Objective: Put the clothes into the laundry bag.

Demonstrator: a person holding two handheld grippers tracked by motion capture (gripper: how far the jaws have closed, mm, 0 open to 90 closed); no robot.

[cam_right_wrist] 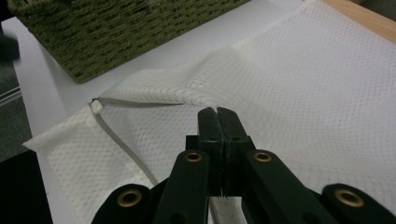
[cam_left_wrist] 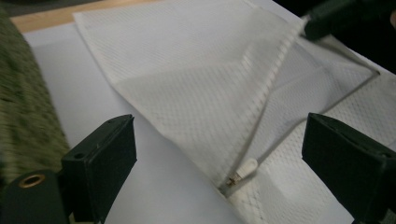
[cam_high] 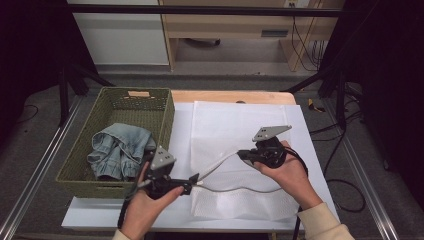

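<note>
Tabletop [cam_high: 125,217] white-covered; left tongs [cam_left_wrist: 219,154] wide, empty; right tongs [cam_right_wrist: 217,122] clamped on mesh bag [cam_high: 227,127].

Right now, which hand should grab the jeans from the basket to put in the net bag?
Probably the left gripper: its jaws are open and it's beside the basket with the jeans. The right gripper is pinching the mesh bag open.

Cream sleeve [cam_high: 325,220], black gripper [cam_right_wrist: 218,116] bodies, brass rivets, grey three-cornered plates [cam_high: 270,132]
</note>
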